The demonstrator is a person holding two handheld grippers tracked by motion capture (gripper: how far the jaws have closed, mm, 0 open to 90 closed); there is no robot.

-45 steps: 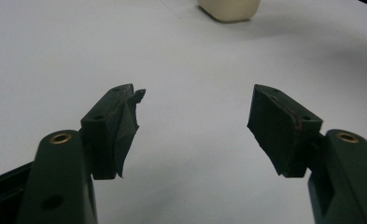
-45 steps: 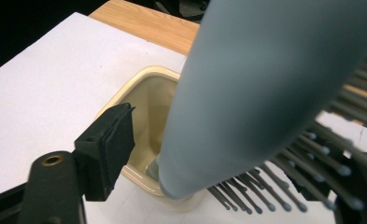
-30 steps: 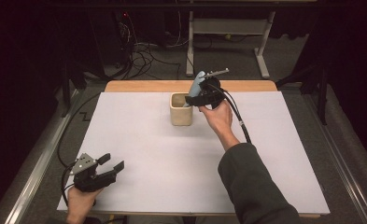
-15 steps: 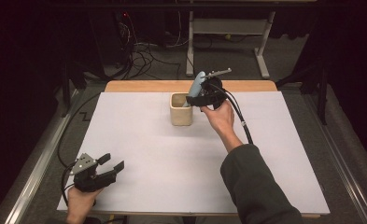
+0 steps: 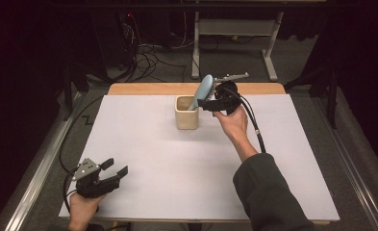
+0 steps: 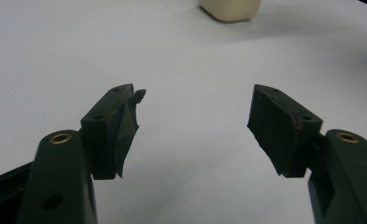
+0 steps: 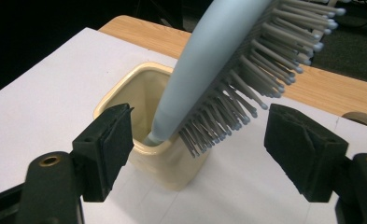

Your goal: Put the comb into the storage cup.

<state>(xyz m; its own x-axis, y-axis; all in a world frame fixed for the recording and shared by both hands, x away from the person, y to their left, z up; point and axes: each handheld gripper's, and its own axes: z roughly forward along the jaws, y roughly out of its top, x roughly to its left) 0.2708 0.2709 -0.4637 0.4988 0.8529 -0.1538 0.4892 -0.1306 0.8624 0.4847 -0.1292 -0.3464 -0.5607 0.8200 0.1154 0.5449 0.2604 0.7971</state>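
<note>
Pale blue hairbrush (image 7: 218, 60) stands handle-down in a cream square cup (image 5: 186, 112), leaning out over the cup's rim toward the right gripper; grey bristles (image 7: 260, 70) face that gripper. In the right gripper view the handle end sits inside the cup's mouth, against the near rim (image 7: 148, 144). The cup rests on the white sheet (image 5: 186, 168) covering the table, toward the sheet's far edge, with a strip of bare wooden tabletop (image 5: 148, 88) showing just beyond it. Right gripper (image 7: 197, 140) is just beside the cup, level with the brush head: jaws spread wide, one to each side of the bristles, the pads clear of the brush with visible gaps on both sides. Nothing pinched. In the high view the right hand (image 5: 232, 122) holds that gripper close against the cup's side, with the brush head rising between cup and gripper, and a black cable (image 5: 254, 127) trailing back along the forearm. Dark sleeve (image 5: 266, 192) runs from the sheet's near edge toward the cup. Left gripper (image 5: 110, 173) is well apart from the cup, at the near corner of the sheet on the opposite side, held low in the left hand (image 5: 83, 209); its jaws also stand wide apart over bare sheet, holding nothing, with the cup's base far ahead in the left gripper view (image 6: 230, 9). Beyond the table from the cup: dark floor, tangled cables (image 5: 148, 55), and the legs of a metal frame (image 5: 234, 29).
</note>
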